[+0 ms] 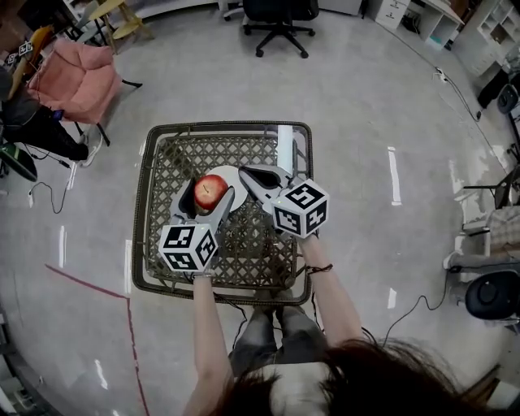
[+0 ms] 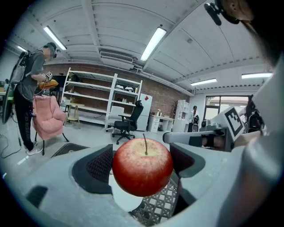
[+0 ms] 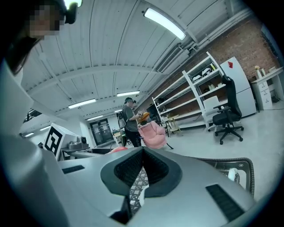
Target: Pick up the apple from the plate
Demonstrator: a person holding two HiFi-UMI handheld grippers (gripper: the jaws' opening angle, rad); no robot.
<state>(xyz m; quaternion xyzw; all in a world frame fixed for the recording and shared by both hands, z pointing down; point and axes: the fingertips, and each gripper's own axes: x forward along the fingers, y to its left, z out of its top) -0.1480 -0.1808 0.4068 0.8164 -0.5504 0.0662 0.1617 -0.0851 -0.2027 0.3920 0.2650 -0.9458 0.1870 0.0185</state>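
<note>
A red apple (image 2: 142,166) with a short stem sits between the two jaws of my left gripper (image 1: 209,190), which is shut on it. It hangs just above a white plate (image 2: 124,201), and I cannot tell whether it still touches the plate. The plate (image 1: 241,201) lies on a dark lattice table (image 1: 143,203). My right gripper (image 1: 245,171) points up-left over the plate's far edge, close to the right of the apple, jaws shut with nothing between them. In the right gripper view a sliver of the apple (image 3: 119,150) shows past my left gripper's cube.
The table has a raised dark rim (image 1: 227,125) all round. A black office chair (image 1: 279,22) stands beyond it and a pink chair (image 1: 77,77) at far left. A person (image 2: 30,91) stands by the pink chair. Cables (image 1: 45,195) trail over the floor.
</note>
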